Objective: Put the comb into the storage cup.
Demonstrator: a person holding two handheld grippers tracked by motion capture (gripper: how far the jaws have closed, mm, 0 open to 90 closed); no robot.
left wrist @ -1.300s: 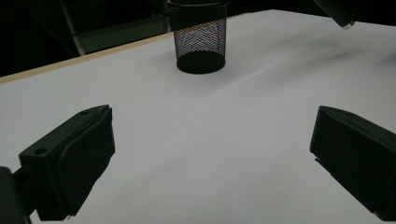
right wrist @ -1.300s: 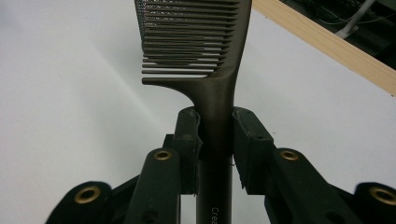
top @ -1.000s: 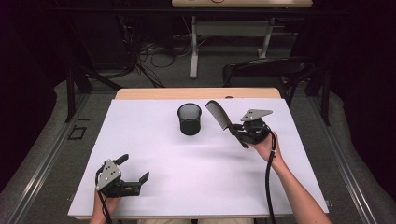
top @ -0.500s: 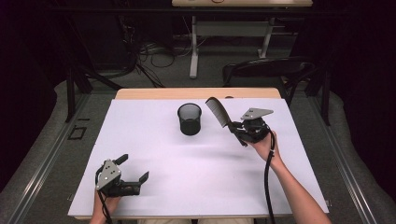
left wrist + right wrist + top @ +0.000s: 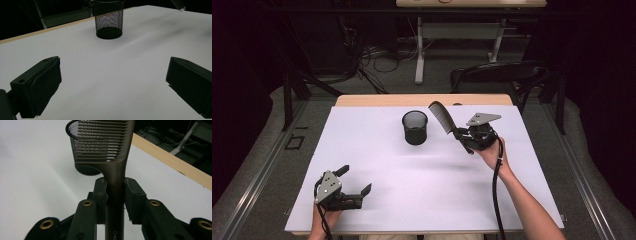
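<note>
A dark brown comb (image 5: 441, 116) (image 5: 110, 150) is clamped by its handle in my right gripper (image 5: 460, 135) (image 5: 115, 195), which is shut on it and held above the table, right of a black mesh cup (image 5: 415, 127) (image 5: 82, 157) (image 5: 109, 21). The comb's toothed end points up and toward the cup. My left gripper (image 5: 356, 184) (image 5: 112, 85) rests at the near left of the white table (image 5: 377, 150), open, nothing between its jaws; the cup stands well ahead of it.
The white sheet covers a wooden tabletop whose far edge (image 5: 422, 99) shows. A dark chair (image 5: 492, 75) and desk legs (image 5: 419, 55) stand beyond the table. The right gripper's cable (image 5: 495, 190) trails along the forearm.
</note>
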